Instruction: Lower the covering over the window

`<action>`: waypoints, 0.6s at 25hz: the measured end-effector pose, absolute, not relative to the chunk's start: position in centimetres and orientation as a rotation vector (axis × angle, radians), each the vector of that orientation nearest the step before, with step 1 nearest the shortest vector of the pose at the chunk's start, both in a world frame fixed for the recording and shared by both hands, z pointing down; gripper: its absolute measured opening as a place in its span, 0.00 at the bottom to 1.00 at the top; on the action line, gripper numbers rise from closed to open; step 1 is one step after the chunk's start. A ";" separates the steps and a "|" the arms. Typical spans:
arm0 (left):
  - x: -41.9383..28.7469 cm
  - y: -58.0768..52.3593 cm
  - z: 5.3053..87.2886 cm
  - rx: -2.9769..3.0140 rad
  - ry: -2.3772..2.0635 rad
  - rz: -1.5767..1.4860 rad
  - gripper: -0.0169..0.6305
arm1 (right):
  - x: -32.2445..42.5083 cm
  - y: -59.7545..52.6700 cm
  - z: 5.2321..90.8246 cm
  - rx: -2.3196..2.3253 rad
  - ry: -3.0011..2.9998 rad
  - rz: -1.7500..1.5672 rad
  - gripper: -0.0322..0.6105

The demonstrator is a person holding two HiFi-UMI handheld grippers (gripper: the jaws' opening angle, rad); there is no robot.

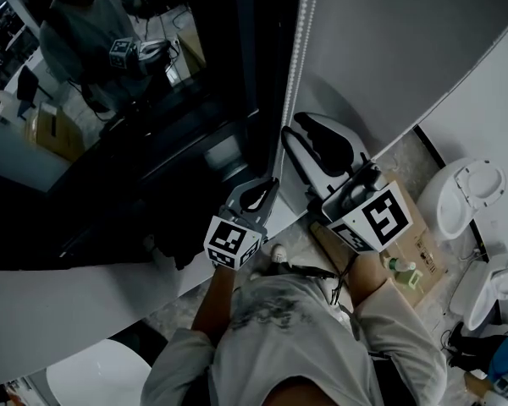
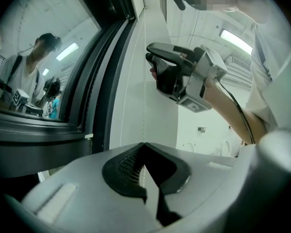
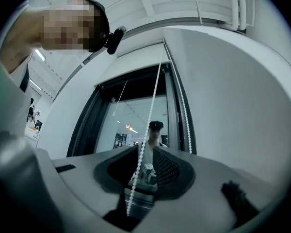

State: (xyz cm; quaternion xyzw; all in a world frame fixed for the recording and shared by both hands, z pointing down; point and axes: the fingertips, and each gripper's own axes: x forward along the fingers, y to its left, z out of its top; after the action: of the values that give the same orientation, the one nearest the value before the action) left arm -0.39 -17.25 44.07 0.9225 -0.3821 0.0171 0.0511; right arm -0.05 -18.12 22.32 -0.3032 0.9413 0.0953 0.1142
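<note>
- Evidently rolled up high: the covering, not clearly shown in any view. The window [image 1: 152, 125] glass stands bare, with the person reflected in it.
- Bead chain [image 1: 295, 57]: hangs just beside the window frame, in front of the pale wall [image 1: 389, 49]. Judged to be the means of drawing the covering down.
- Left claw [image 2: 145, 152]: closed on the chain at the lower position and pointing level. Judged to be the pulling hand.
- Right claw [image 3: 145, 154]: higher up, jaws apart, with the chain running loose between them. Judged to be placed for the next grip above, so the pull can go hand over hand.
</note>
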 end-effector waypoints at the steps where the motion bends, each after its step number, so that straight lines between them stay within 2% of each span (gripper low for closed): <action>1: -0.4 -17.2 44.5 2.801 -1.162 0.064 0.04 | -0.2 -18.1 22.0 -0.881 2.757 0.284 0.20; 15: 0.0 -15.6 52.3 2.716 -1.109 0.254 0.04 | -0.5 -18.5 21.0 -0.864 2.739 0.290 0.20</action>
State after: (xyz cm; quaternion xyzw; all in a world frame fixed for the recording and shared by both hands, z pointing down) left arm 0.04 -15.60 52.26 0.9178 -0.3750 0.0858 0.0984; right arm -0.51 -18.49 20.99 -0.2969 0.9412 0.0995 0.1269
